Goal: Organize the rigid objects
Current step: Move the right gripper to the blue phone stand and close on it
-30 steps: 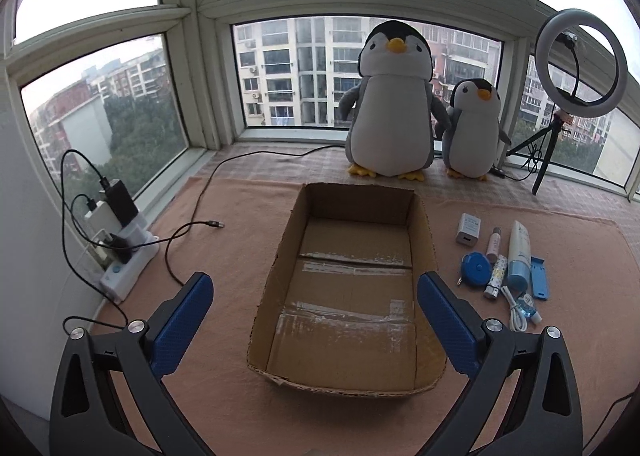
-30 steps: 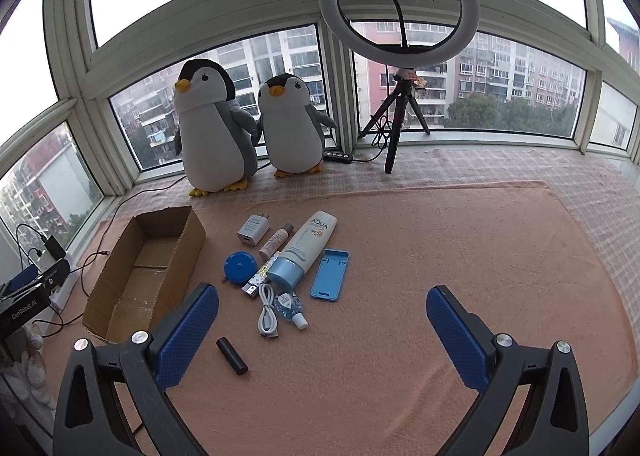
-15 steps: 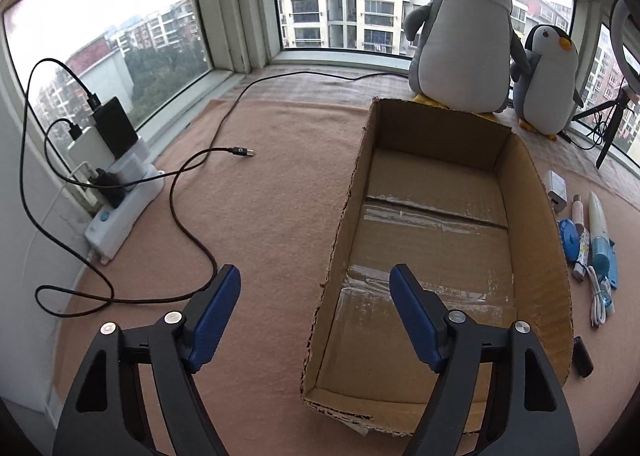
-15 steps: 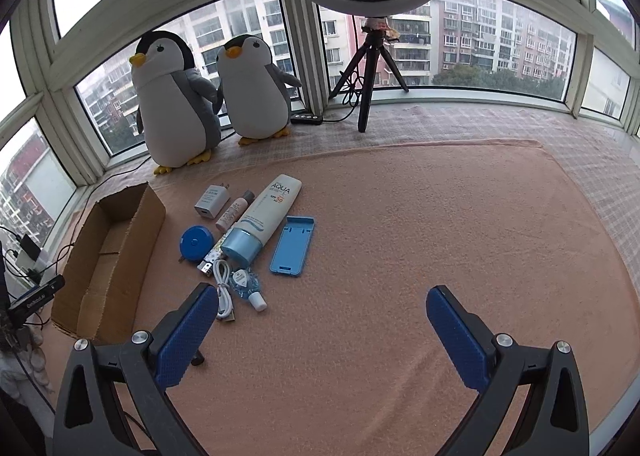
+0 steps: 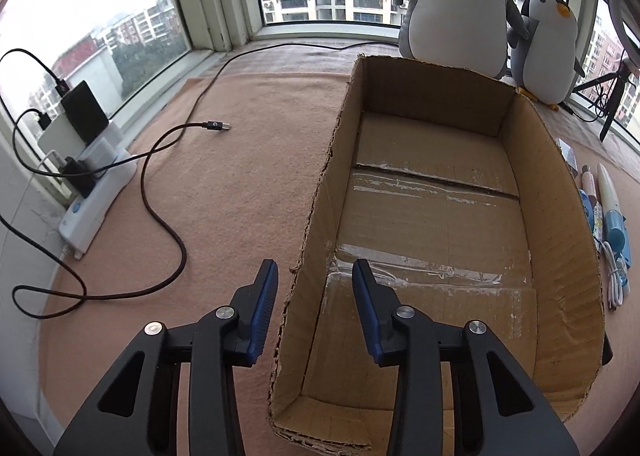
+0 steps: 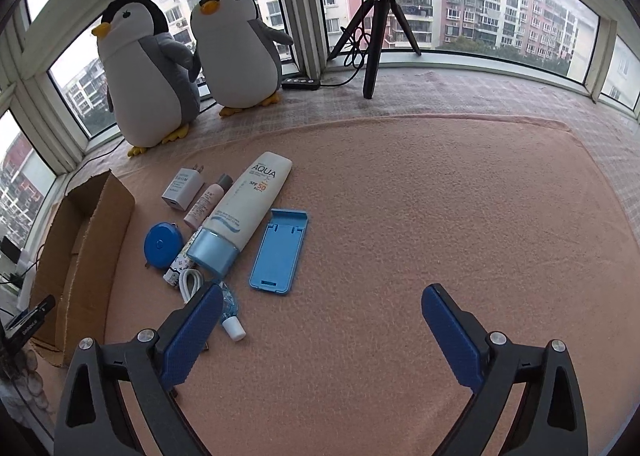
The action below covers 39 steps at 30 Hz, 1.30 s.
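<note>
Evidently box wall to be pinched | left gripper parted, straddling cardboard box left wall, lower centre | right gripper wide apart, empty | wall should be seated deep before closing.

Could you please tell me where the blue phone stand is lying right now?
In the right wrist view, the blue phone stand lies flat on the blanket, left of centre, just right of the sunscreen tube.
</note>
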Each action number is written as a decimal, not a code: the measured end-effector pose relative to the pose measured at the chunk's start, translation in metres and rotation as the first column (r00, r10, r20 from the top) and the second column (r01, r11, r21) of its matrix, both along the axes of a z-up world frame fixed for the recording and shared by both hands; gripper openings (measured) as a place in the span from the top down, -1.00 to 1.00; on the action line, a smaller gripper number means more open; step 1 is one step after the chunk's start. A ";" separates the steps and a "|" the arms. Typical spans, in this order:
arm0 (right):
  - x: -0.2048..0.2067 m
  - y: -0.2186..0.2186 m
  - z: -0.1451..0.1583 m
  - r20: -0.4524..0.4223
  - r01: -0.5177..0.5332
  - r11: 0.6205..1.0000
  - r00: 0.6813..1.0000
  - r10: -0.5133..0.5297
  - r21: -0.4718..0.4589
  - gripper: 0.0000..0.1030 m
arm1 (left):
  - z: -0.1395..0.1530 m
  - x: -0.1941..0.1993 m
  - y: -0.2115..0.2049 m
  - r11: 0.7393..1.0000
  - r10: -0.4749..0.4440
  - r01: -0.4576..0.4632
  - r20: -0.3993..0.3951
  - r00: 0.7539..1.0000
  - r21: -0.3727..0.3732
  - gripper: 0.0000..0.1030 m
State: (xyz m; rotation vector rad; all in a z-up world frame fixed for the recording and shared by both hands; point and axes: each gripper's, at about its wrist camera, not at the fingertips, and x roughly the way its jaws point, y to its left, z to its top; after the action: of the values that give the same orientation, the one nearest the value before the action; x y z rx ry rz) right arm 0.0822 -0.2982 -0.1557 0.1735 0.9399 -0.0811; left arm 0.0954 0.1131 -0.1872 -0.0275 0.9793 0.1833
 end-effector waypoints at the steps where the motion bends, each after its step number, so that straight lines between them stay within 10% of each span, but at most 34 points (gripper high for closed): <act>1: 0.006 0.003 -0.004 -0.014 -0.009 1.000 1.000 0.009 0.002 -0.79 | -0.002 0.000 0.000 1.000 -0.003 0.002 -0.004 1.000 -0.003 0.38; 19: 0.071 0.028 -0.058 -0.225 -0.057 0.996 0.974 0.039 -0.073 -0.27 | -0.008 -0.003 -0.001 1.000 -0.005 0.004 -0.005 1.000 -0.020 0.47; 32: 0.082 0.039 -0.063 -0.259 -0.117 0.982 0.963 0.075 -0.150 -0.16 | -0.008 -0.002 -0.002 1.000 -0.008 0.008 -0.006 1.000 -0.018 0.47; 39: 0.080 0.019 -0.063 -0.263 -0.135 0.986 0.959 0.105 -0.097 0.21 | -0.010 -0.002 -0.001 1.000 -0.014 0.014 -0.006 1.000 -0.022 0.47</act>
State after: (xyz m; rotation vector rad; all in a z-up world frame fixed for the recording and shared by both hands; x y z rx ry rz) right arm 0.1623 -0.2796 -0.2186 -0.0016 1.1994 -0.0454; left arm 0.0936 0.1124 -0.1970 -0.0403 0.9872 0.1603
